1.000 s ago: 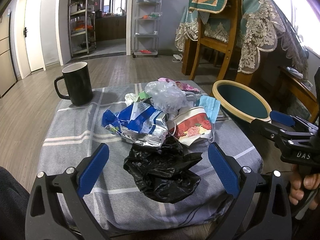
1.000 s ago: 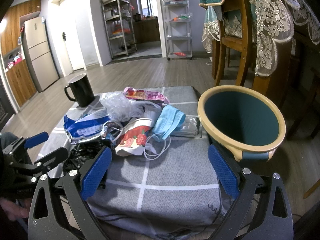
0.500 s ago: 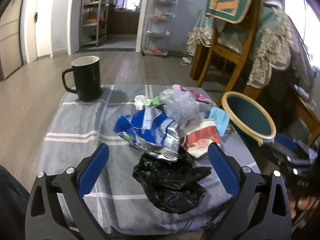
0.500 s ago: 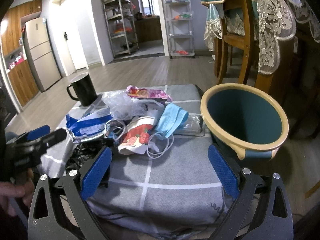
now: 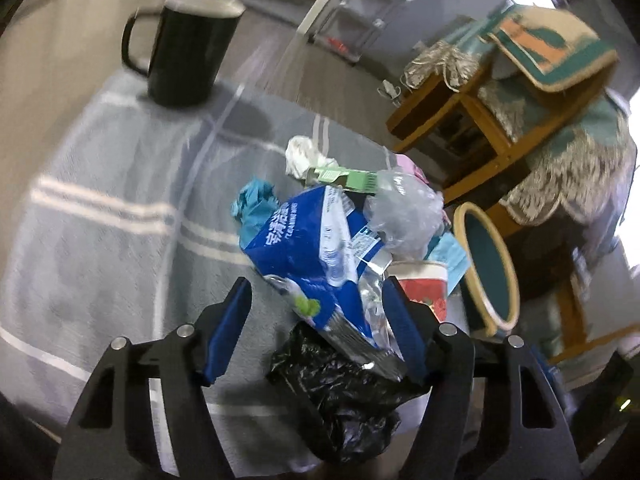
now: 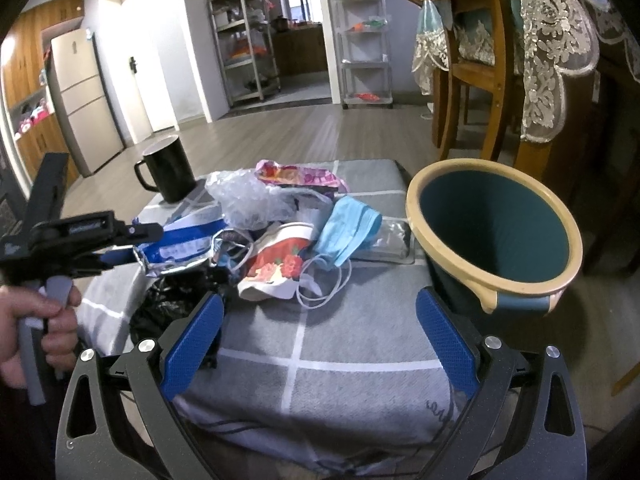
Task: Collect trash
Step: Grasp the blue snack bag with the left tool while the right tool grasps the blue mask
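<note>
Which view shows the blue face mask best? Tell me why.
The right wrist view: the blue face mask lies unobstructed, ear loops visible, beside the bin. The left wrist view shows only a blurred corner behind the paper cup.

Trash heap mid-frame on the worktop: crumpled blue foil snack bag (image 5: 308,264) on top of a black plastic bag (image 5: 340,392) at lower centre; squashed floral paper cup (image 6: 276,264), blue face mask (image 6: 348,228), clear plastic bag (image 6: 248,200), pink wrapper (image 6: 296,176) behind. Teal bin (image 6: 496,236), cream rim, right, tilted.
</note>
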Available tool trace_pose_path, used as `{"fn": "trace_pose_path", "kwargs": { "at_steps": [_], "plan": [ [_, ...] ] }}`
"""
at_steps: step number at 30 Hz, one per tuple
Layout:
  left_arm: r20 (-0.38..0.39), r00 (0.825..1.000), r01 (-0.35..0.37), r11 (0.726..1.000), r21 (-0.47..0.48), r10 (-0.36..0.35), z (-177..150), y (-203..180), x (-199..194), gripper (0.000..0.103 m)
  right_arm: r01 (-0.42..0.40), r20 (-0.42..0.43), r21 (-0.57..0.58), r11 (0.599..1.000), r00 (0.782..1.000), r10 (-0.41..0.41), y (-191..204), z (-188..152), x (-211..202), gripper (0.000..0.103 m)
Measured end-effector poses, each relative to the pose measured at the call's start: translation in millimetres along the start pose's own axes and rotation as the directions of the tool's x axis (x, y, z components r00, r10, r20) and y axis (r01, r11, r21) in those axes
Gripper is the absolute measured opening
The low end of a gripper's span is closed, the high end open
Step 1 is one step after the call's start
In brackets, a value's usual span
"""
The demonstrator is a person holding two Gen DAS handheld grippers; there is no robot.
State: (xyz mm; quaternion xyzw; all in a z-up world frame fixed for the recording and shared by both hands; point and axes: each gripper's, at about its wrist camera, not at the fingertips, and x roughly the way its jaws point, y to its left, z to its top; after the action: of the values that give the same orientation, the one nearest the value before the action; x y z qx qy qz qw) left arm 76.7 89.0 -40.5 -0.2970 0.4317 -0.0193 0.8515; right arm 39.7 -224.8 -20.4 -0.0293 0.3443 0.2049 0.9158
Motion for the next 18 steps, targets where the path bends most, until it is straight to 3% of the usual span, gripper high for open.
{"fn": "trace_pose_path", "kwargs": {
  "at_steps": [3, 8, 13, 18],
  "plan": [
    [-0.015, 0.998, 0.055, 0.997, -0.061, -0.056, 3.7, 8.5, 6.5, 0.063, -0.003, -0.017, 0.004, 1.000, 1.000, 0.003, -1.7, 4.6, 6.3, 0.096],
    [-0.041, 0.995, 0.092, 0.993, -0.076, -0.096, 6.9, 8.5, 14.5, 0.039, -0.033, -0.043, 0.044, 0.998, 0.998, 0.035, -4.3, 10.4, 17.2, 0.096],
    [-0.036, 0.994, 0.100, 0.991, -0.088, -0.103, 6.7, 10.3, 12.4, 0.035, -0.064, -0.083, 0.153, 0.986, 0.994, 0.077, -16.3, 18.3, 40.7, 0.093],
    [-0.017, 0.993, 0.116, 0.989, -0.089, -0.118, 4.9, 12.6, 3.6, 0.028, -0.065, -0.121, 0.227, 0.972, 0.988, 0.095, -27.6, 23.1, 63.5, 0.079]
  ]
}}
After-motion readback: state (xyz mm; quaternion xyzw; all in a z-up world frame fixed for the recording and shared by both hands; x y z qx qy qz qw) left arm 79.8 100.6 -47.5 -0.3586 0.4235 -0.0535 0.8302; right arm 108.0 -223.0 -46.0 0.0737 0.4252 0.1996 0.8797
